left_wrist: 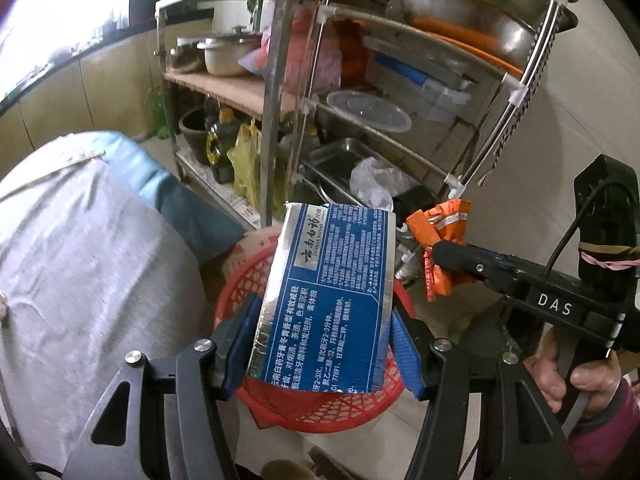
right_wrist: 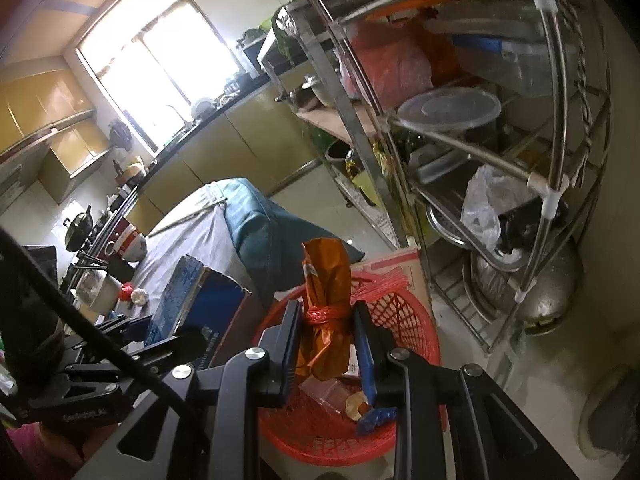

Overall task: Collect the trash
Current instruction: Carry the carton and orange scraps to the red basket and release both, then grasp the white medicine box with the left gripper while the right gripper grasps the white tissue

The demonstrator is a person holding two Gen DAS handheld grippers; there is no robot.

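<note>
My left gripper [left_wrist: 320,340] is shut on a flattened blue and silver toothpaste box [left_wrist: 324,300] and holds it over a red mesh basket [left_wrist: 320,408]. My right gripper [right_wrist: 326,344] is shut on a crumpled orange wrapper [right_wrist: 326,304] tied with red string, held above the same red basket [right_wrist: 400,320]. The right gripper with the orange wrapper [left_wrist: 444,248] also shows in the left wrist view, to the right of the box. The box [right_wrist: 192,304] shows in the right wrist view at the left. Some scraps lie inside the basket.
A steel rack [left_wrist: 360,120] with pots, lids, plastic bags and a tray stands just behind the basket. A table under a grey cloth [left_wrist: 80,260] with blue fabric is at the left. A cardboard box [right_wrist: 400,268] stands behind the basket. Kitchen counter and window lie beyond.
</note>
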